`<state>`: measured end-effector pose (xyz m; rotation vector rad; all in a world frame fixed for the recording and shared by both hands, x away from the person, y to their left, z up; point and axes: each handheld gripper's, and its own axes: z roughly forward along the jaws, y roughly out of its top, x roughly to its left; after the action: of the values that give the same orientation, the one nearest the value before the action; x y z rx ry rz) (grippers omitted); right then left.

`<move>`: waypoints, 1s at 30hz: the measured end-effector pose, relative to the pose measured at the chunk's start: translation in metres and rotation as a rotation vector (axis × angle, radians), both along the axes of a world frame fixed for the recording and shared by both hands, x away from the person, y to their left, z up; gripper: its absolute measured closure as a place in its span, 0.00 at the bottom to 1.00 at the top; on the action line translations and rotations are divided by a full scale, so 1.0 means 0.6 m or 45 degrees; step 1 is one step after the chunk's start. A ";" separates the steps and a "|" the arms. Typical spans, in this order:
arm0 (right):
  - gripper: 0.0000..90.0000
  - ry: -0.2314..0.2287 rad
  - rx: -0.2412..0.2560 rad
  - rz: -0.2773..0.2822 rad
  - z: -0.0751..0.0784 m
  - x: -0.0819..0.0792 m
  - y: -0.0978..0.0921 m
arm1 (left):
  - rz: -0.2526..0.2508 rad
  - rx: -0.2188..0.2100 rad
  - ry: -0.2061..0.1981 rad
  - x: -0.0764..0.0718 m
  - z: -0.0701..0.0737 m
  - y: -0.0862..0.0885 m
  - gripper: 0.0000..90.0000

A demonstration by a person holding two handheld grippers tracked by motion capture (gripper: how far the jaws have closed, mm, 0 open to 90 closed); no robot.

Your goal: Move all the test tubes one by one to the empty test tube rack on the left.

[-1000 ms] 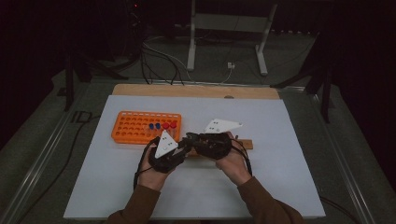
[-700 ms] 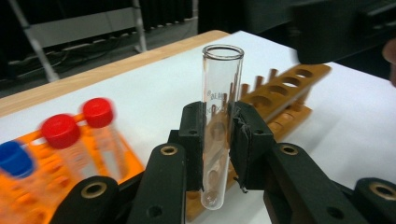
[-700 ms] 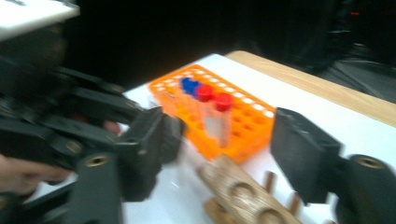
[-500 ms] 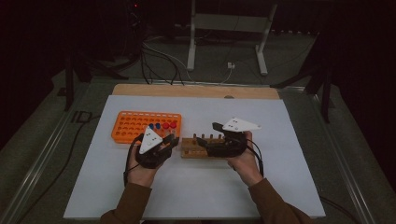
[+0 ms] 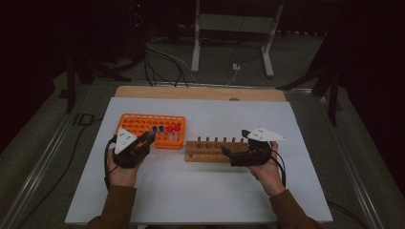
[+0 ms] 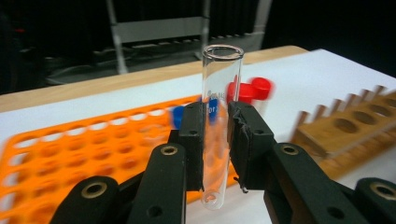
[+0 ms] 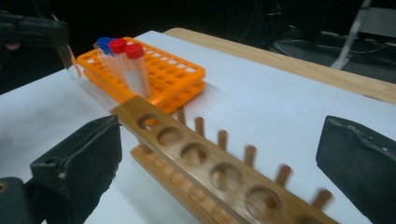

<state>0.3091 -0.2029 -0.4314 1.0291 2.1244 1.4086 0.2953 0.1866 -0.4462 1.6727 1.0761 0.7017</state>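
Note:
My left gripper [image 6: 215, 140] is shut on a clear, uncapped test tube [image 6: 220, 93], held upright just in front of the orange rack [image 6: 70, 154]. In the high view the left gripper [image 5: 147, 138] sits at the orange rack's [image 5: 143, 121] near edge. Red- and blue-capped tubes [image 5: 167, 130] stand at that rack's right end. My right gripper [image 7: 219, 140] is open, its jaws wide on either side of the wooden rack [image 7: 196, 158] with round holes and pegs. In the high view the right gripper [image 5: 233, 145] is at the wooden rack's [image 5: 210, 150] right end.
Both racks rest on a white sheet [image 5: 200, 191] over the table, with a bare wooden strip [image 5: 200, 93] at the far edge. A metal stand [image 5: 229, 43] and cables [image 5: 162, 57] lie on the dark floor beyond. Bare white sheet lies in front of the hands.
The two hands have drawn apart. The left gripper moved left with the tube to the orange rack's front edge. The right gripper moved right along the wooden rack.

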 end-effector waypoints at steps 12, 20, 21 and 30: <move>0.00 -0.002 0.017 -0.094 -0.017 -0.023 -0.058 | 0.201 0.010 -0.019 0.030 -0.015 0.036 0.85; 0.00 -0.015 0.024 -0.127 -0.018 -0.033 -0.082 | 0.225 -0.012 0.003 0.060 -0.035 0.029 0.85; 0.00 -0.019 0.022 -0.131 -0.019 -0.034 -0.085 | 0.223 -0.010 0.003 0.063 -0.037 0.026 0.85; 0.00 -0.027 0.025 -0.149 -0.023 -0.045 -0.102 | 0.219 0.057 0.092 0.078 -0.069 0.019 0.85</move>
<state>0.2820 -0.2641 -0.4454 1.1218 2.0044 1.3808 0.3422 0.1979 -0.4873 1.6679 1.2752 0.7852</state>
